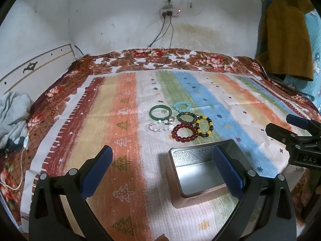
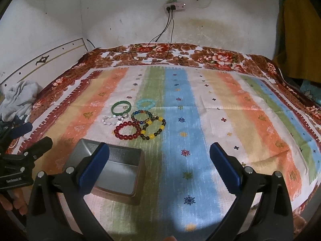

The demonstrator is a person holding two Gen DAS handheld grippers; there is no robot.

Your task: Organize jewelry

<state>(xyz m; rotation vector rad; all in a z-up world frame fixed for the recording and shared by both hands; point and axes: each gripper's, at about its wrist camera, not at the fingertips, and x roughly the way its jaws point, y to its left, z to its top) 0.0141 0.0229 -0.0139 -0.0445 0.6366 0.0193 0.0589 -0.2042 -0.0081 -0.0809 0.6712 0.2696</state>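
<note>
Several bracelets lie in a cluster on the striped cloth: a green bangle (image 1: 160,112) (image 2: 121,108), a pale blue bead bracelet (image 1: 182,106) (image 2: 146,103), a white bead bracelet (image 1: 159,126) (image 2: 112,120), a red bead bracelet (image 1: 184,133) (image 2: 127,133), a multicolour one (image 1: 186,117) (image 2: 141,116) and a yellow-and-dark one (image 1: 204,126) (image 2: 154,129). An open, empty metal tin (image 1: 200,172) (image 2: 118,170) stands nearer than them. My left gripper (image 1: 162,172) is open above the cloth, its right finger over the tin. My right gripper (image 2: 159,168) is open to the tin's right.
The striped cloth (image 2: 220,120) covers a bed with a floral blanket (image 1: 160,58). Cables (image 1: 166,40) hang from a wall socket onto the bed. Grey clothing (image 1: 14,116) lies at the left edge. A mustard garment (image 1: 286,36) hangs at the right.
</note>
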